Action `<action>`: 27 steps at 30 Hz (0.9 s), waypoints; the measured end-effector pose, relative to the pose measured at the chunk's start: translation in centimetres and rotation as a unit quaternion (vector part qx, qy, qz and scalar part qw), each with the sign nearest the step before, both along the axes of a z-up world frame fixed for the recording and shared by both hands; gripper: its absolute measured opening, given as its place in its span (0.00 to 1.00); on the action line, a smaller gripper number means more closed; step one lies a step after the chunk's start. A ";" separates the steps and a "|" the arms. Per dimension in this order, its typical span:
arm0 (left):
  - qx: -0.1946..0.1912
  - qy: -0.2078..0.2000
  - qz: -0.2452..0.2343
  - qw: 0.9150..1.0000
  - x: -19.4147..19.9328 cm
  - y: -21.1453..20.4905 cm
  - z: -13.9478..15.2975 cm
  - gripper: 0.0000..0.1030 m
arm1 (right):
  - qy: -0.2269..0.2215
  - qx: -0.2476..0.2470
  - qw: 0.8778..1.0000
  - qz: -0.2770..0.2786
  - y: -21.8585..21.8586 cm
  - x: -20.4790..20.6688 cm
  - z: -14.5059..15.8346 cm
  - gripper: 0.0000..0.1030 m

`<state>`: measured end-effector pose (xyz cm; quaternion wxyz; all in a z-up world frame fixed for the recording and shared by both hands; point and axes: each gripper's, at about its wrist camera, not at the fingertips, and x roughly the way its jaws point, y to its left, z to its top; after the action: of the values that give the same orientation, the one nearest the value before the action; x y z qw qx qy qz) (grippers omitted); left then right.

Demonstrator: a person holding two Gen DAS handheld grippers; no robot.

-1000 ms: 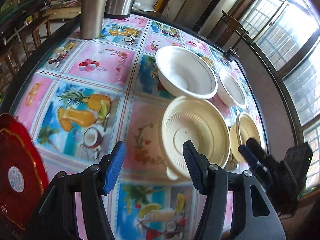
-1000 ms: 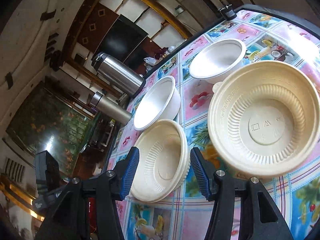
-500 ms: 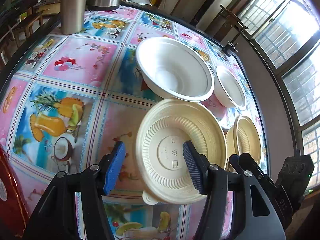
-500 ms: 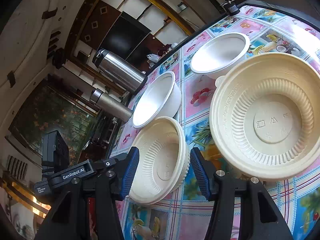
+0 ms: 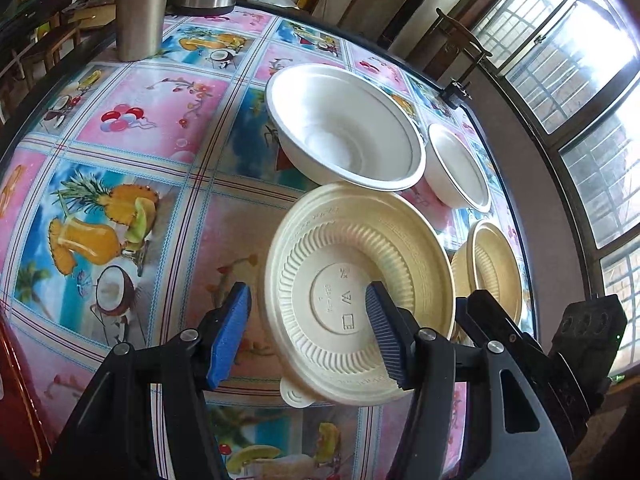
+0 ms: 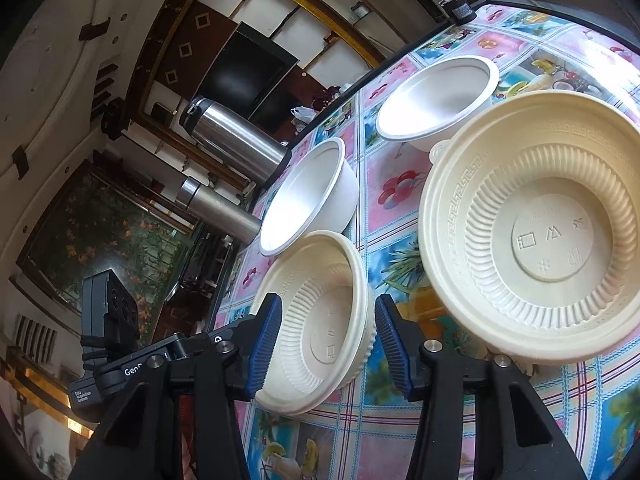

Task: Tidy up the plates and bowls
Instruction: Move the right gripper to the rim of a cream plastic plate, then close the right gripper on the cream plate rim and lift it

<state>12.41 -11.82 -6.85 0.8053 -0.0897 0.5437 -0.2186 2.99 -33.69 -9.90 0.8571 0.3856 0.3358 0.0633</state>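
Four bowls on a table [image 5: 132, 120] covered with a fruit-print cloth. Left wrist view: the left gripper [image 5: 306, 332] hangs with its fingers spread apart and empty; its blue pads straddle the near-left rim of a ribbed cream bowl [image 5: 356, 292], one pad over the bowl's floor and the other outside the rim, though contact cannot be told. Just beyond this bowl stands a large white bowl [image 5: 344, 128], with a small white bowl [image 5: 458, 166] to its right; a second cream bowl [image 5: 490, 276] lies at the far right, near the table's edge. Right wrist view: the right gripper [image 6: 326, 346] is likewise spread and empty, its pads flanking the first cream bowl, with the second cream bowl to the right. Two steel flasks [image 5: 140, 4] stand at the table's far left side.
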 end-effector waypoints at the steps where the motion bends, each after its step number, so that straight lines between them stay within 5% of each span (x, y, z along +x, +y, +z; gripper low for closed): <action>1: -0.001 0.000 0.001 1.000 0.0 0.1 -0.1 0.56 | 0.002 0.003 1.000 0.001 0.0 0.1 -0.1 0.44; 5: -0.006 0.004 0.001 1.000 0.1 0.2 -0.2 0.54 | 0.021 0.015 1.000 0.003 -0.1 0.5 -0.9 0.40; 13: -0.009 -0.007 0.008 1.000 -0.1 0.6 0.2 0.42 | 0.027 0.009 1.000 -0.002 -0.3 0.6 -1.3 0.14; 22: 0.009 -0.015 0.020 1.000 -0.1 1.2 -0.1 0.14 | 0.027 -0.004 1.000 -0.009 -0.3 0.5 -1.2 0.12; 27: 0.017 -0.020 0.021 0.999 -0.3 1.4 -0.2 0.09 | 0.025 -0.006 1.000 -0.010 -0.1 0.3 -1.1 0.12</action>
<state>12.15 -10.43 -7.04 0.8220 -0.0832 0.5289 -0.1941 3.33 -33.77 -11.03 0.8513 0.3850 0.3540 0.0426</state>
